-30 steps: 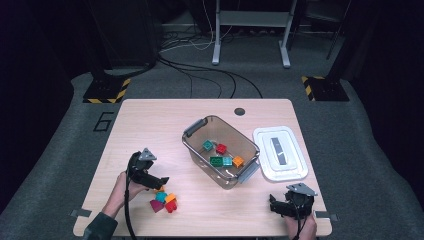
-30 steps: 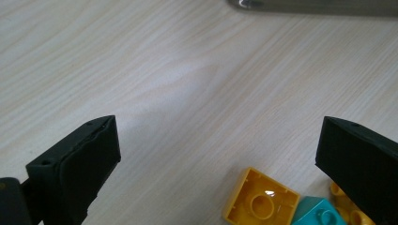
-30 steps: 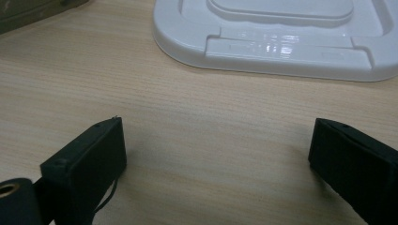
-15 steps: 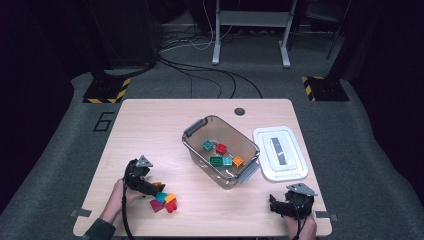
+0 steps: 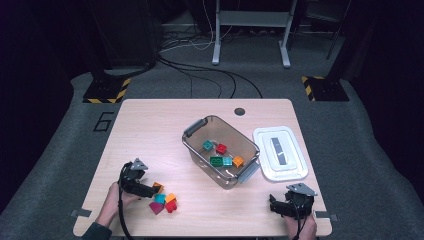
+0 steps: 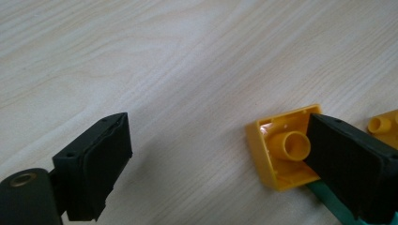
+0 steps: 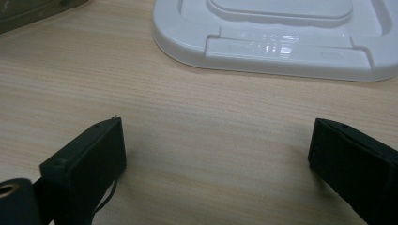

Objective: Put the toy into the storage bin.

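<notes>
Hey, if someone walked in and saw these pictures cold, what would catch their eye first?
Probably the small heap of bright toy blocks near the table's front left, where the left gripper reaches an upturned yellow block. Next, the clear bin mid-table holding more coloured blocks, with its white lid lying just to its right.

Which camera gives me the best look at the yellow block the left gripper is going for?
The left gripper view: the yellow block lies upside down, its hollow underside and tube plain, partly behind one jaw of the left gripper. The high view shows it as a small orange-yellow speck at the gripper's tip. The right gripper view faces the white lid.
</notes>
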Tool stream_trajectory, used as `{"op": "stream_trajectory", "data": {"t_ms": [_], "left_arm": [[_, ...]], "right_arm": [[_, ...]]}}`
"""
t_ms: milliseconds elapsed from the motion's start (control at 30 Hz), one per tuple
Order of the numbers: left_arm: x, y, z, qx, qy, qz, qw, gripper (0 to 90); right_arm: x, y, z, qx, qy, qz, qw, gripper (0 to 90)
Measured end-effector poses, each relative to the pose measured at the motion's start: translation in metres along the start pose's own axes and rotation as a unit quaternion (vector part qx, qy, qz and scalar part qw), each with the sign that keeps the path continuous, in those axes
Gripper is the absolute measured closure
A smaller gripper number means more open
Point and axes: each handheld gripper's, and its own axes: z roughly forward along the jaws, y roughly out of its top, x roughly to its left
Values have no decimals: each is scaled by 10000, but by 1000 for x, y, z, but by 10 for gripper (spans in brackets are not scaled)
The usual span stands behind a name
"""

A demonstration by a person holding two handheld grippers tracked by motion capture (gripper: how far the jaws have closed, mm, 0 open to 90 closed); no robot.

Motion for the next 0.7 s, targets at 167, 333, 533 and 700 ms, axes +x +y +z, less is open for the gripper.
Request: {"op": "stream_trajectory", "data": {"t_ms": [167,333,533,700], "left_arm": [[2,1,-3,-134,15,-68,9999,124],[0,4,-9,-257,-103,-168,9995,124],[-12,5,-2,3,-185,-24,9998,134],[-12,3,4,63,-127,-177,9997,209]], "right_arm": [[0,0,0,1,0,1,10000,35],[0,0,0,0,0,1,10000,35],[0,0,0,-2,-1,-4,10000,35],[0,0,0,1,0,0,10000,35]]}}
